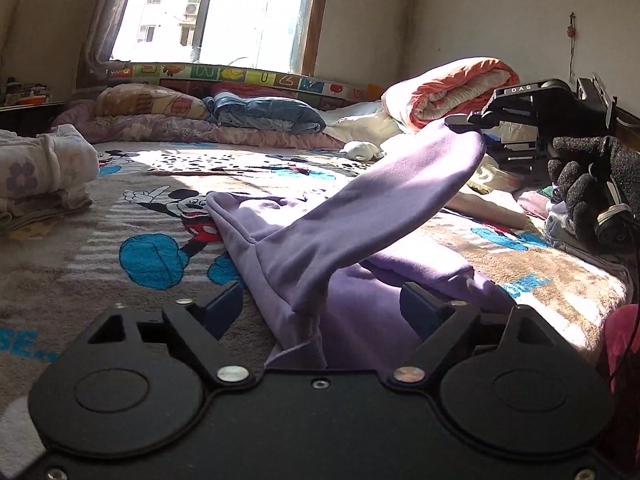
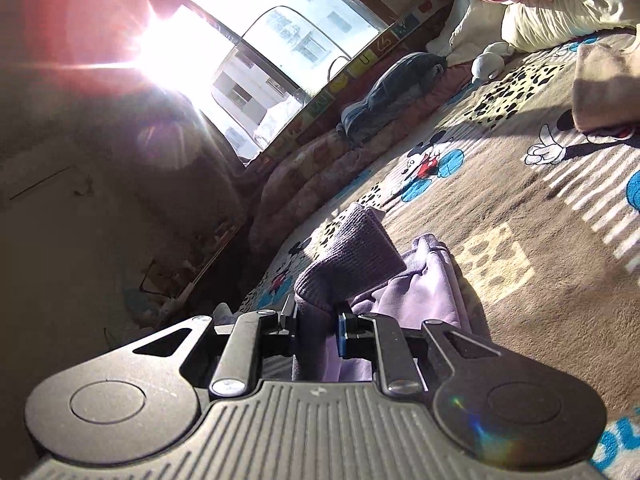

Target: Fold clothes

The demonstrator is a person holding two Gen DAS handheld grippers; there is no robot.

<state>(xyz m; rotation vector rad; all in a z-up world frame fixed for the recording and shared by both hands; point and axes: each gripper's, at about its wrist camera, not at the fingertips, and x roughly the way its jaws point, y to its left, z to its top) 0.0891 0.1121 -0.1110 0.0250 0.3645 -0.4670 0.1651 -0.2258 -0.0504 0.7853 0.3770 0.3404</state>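
So the whole thing happens on a bed covered with a Mickey Mouse cartoon blanket, big sunny window at the far end, with a row of pillows and folded quilts under it, including a blue-grey one and a rolled orange and white comforter off to the right. A small stack of folded floral laundry sits at the left edge of the bed. The main item is a lilac sweatshirt lying on the blanket right in front of the left gripper, partly bunched. One sleeve is pulled up off the bed in a long diagonal toward the right gripper, which a gloved hand is holding up in the air. In the right wrist view that gripper's jaws are closed down tight on the ribbed cuff, which sticks out past the tips. The left gripper's jaws are spread wide, one on each side of the fabric, gripping nothing, though cloth does lie between them. A small white plush toy lies near the pillows.
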